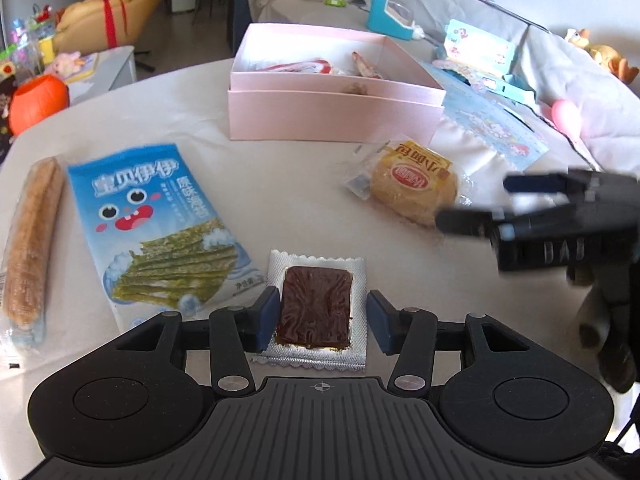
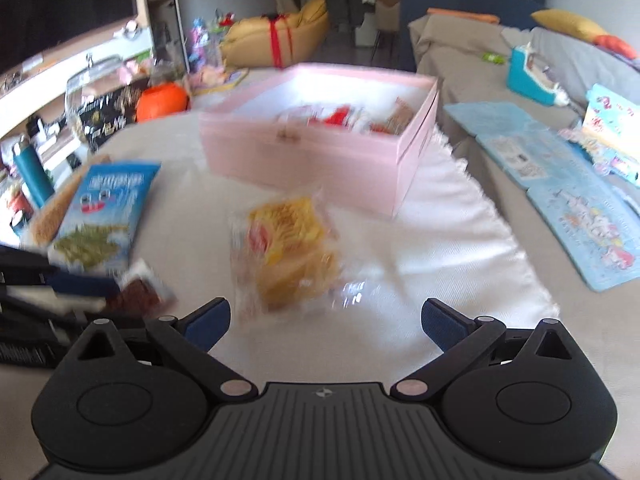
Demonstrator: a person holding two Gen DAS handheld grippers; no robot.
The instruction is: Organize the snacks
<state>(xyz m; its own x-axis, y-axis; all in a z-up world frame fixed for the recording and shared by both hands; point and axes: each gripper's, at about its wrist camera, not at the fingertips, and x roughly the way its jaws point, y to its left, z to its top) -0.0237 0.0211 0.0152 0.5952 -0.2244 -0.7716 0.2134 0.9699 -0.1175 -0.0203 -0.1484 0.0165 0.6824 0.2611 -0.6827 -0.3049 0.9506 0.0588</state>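
Note:
A brown snack in a silver packet [image 1: 316, 308] lies flat on the white-covered table [image 1: 288, 192]. My left gripper [image 1: 323, 320] straddles it, open, a blue pad at each side edge. Ahead of my right gripper [image 2: 326, 320], which is wide open and empty, lies a yellow bread packet [image 2: 288, 256]. The left wrist view shows that bread packet [image 1: 412, 188] with the right gripper [image 1: 484, 202] just right of it. A blue seaweed pack [image 1: 152, 224] and a long tan stick snack [image 1: 32, 240] lie to the left. The open pink box [image 1: 332, 112] at the back holds several snacks.
A sofa [image 2: 500, 128] on the right carries a blue picture mat [image 2: 580, 216] and a teal toy [image 2: 528, 72]. An orange pumpkin bucket [image 1: 38, 100] sits past the table's far left edge. The right wrist view is blurred.

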